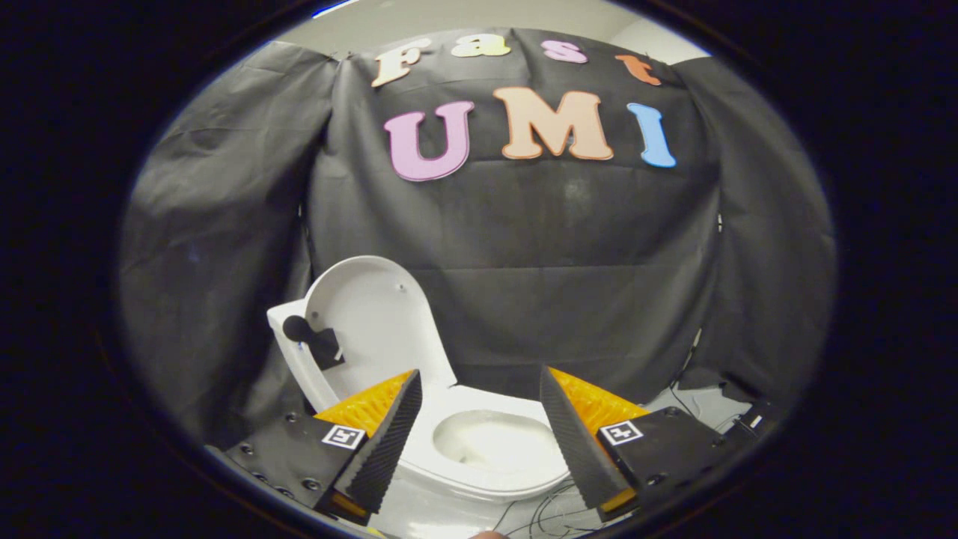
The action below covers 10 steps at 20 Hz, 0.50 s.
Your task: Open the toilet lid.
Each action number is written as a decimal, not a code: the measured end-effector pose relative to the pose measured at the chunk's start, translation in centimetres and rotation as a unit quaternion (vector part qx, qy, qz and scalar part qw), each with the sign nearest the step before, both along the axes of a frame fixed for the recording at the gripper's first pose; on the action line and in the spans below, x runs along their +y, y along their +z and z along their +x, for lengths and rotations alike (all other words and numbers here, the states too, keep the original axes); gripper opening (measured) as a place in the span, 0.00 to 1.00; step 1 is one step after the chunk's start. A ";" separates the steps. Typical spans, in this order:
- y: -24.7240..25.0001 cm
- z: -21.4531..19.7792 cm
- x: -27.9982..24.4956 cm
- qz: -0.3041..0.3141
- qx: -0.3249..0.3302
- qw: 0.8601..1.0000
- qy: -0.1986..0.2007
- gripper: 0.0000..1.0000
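So the toilet lid (372, 318) already stands upright, beyond the left finger and leaning back toward the tank, long axis near vertical. The gripper (479, 389) has its fingers wide apart, holding nothing, with the open bowl (490, 442) between and just ahead of them. Looks done; plenty of room to back away.

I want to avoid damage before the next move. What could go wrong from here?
1. The lid already stands raised, leaning back and tilted; a bump could make it fall onto the seat.
2. The gripper has its jaws open with nothing between them, just above the bowl; a careless pullback might strike the seat rim.
3. Loose cables on the floor could snag.
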State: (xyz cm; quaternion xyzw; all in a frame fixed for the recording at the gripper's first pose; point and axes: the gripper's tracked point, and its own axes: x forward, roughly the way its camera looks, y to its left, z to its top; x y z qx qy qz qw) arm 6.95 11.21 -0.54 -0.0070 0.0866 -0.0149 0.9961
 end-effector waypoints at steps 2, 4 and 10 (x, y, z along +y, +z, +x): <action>-1.6 0.6 -0.4 -0.006 0.025 1.000 0.011 0.98; -1.5 0.9 -0.8 -0.009 0.020 1.000 0.019 0.99; -2.4 0.9 -4.9 -0.008 0.028 0.999 -0.015 0.99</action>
